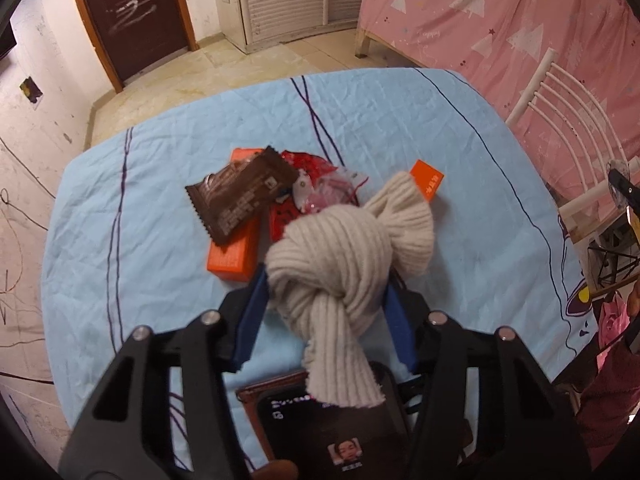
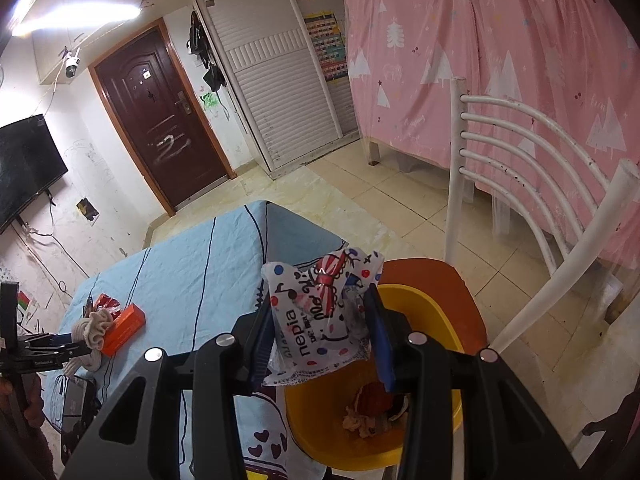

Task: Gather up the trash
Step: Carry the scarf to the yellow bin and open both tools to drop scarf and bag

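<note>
Your left gripper [image 1: 326, 280] had its fingers on either side of the knotted sock [image 1: 344, 264], seemingly touching it; whether they pinched it, you couldn't tell. Beyond it, on the blue cloth [image 1: 160, 216], lay a brown wrapper [image 1: 240, 196] across an orange box [image 1: 236, 248]. Your right gripper [image 2: 320, 320] was clamped on a tissue pack [image 2: 320, 316] above the yellow bin [image 2: 416, 304].

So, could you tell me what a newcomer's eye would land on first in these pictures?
Probably the knotted cream knit cloth between the left gripper's blue fingers, over the blue tablecloth. Next, the printed tissue wrapper clamped in the right gripper above the yellow bin on the chair.
</note>
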Available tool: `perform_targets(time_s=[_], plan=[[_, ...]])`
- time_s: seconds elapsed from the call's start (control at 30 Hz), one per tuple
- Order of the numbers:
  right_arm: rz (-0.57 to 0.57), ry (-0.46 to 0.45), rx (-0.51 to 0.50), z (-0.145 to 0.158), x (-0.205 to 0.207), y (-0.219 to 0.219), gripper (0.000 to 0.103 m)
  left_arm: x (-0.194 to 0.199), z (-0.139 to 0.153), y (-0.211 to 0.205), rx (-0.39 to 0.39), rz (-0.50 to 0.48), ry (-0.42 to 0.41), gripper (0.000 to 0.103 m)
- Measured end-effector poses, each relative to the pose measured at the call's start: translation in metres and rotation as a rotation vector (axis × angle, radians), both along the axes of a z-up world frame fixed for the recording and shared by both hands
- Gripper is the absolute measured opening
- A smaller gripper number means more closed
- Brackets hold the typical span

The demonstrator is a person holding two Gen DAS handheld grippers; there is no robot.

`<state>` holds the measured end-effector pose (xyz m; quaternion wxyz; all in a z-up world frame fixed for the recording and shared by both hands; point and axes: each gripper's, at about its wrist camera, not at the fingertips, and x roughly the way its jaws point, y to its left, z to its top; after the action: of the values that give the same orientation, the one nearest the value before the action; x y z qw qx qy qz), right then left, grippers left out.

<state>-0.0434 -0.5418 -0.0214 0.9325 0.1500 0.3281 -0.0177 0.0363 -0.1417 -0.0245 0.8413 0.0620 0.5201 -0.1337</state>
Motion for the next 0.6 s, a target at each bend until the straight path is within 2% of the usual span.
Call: perform_targets(time_s=[0.17,0.3,0.47,0.6], plan=[[-0.004,0.007,0.015,-0.008,0.002,-0.008,0.035,-0.009,0.03,0.003,-0.017,0.006,-0.061,0.052],[-0.006,0.016,0.029,-0.014,0.003,-0.013,0.035,-0.016,0.062,-0.013,-0.004,-0.028,-0.121,0.052],[-0.009,0.035,0.051,-0.025,0.008,-0.023,0.035,-0.016,0.087,-0.06,0.016,-0.1,-0.155,0.053],[0.003,0.055,0.038,-0.035,0.014,-0.024,0.035,-0.011,0.094,-0.106,0.013,-0.16,-0.151,0.053]])
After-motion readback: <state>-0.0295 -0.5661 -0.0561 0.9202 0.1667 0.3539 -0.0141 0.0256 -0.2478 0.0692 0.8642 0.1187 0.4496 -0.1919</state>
